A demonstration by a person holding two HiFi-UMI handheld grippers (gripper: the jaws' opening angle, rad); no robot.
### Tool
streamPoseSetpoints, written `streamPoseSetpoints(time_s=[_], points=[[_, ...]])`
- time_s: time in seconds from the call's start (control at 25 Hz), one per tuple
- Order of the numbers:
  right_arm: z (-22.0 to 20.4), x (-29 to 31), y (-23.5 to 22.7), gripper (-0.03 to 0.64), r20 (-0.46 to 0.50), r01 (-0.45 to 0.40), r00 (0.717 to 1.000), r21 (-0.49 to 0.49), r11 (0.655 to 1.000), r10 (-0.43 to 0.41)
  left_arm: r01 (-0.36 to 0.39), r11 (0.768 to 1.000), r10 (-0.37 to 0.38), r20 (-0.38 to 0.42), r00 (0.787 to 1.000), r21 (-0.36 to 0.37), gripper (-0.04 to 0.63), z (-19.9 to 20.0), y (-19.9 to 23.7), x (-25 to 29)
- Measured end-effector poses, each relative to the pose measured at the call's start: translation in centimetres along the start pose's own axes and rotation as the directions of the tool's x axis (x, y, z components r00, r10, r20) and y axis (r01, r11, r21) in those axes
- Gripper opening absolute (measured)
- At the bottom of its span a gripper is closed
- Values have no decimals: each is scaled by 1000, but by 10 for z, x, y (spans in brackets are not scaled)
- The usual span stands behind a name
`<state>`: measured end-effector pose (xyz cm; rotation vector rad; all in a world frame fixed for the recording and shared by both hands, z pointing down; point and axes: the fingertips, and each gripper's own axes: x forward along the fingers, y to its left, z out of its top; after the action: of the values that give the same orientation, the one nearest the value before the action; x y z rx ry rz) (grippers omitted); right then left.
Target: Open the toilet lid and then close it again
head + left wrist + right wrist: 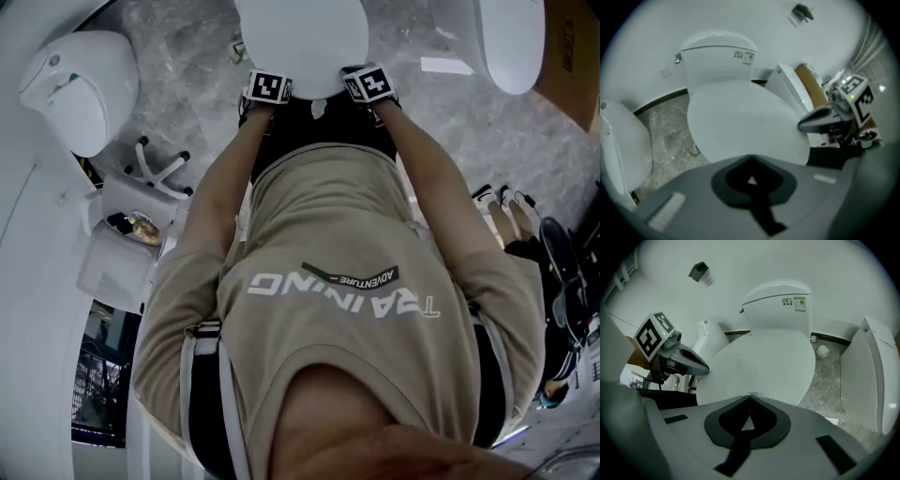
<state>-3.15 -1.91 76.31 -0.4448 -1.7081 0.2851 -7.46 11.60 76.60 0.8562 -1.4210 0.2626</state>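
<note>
Toilet lid (300, 33): it lay flat over the bowl just ahead of you, with the tank (778, 305) at its far end.
Left gripper (750, 158): you held its jaws pressed together with nothing between them, tips at the lid's near left rim.
Right gripper (750, 397): jaws also together and empty, at the near right rim.
Paper roll (822, 351): on the floor, right of the toilet.

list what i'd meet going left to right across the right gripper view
left gripper with black-and-white marker cube, round white plastic toilet lid, small white paper roll, tall white ceramic fixture
</note>
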Motion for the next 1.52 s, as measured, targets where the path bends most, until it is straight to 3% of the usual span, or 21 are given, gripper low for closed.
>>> streamPoseSetpoints(time_s=[0.2,0.48,0.68,1.04,1.36,1.52], points=[[-16,14,0,10,-47,-7,999,-3,1000,6,34,999,-33,-41,999,29,5,-13,-1,14],[-32,33,-4,10,-97,-2,995,2,1000,3,-15,990,21,-39,999,139,6,-30,0,34],[-45,47,-7,10,-132,-21,991,16,1000,23,-12,992,13,-8,1000,122,6,-38,-3,51],[-71,81,-21,10,-214,-40,976,-1,999,39,-25,998,29,-84,996,57,6,-55,3,88],[-84,109,-28,9,-221,-54,974,21,998,57,-20,999,24,-93,995,37,5,-66,7,118],[-93,118,-32,9,-229,-41,973,10,999,42,-12,1000,11,-102,995,-11,5,-72,10,130]])
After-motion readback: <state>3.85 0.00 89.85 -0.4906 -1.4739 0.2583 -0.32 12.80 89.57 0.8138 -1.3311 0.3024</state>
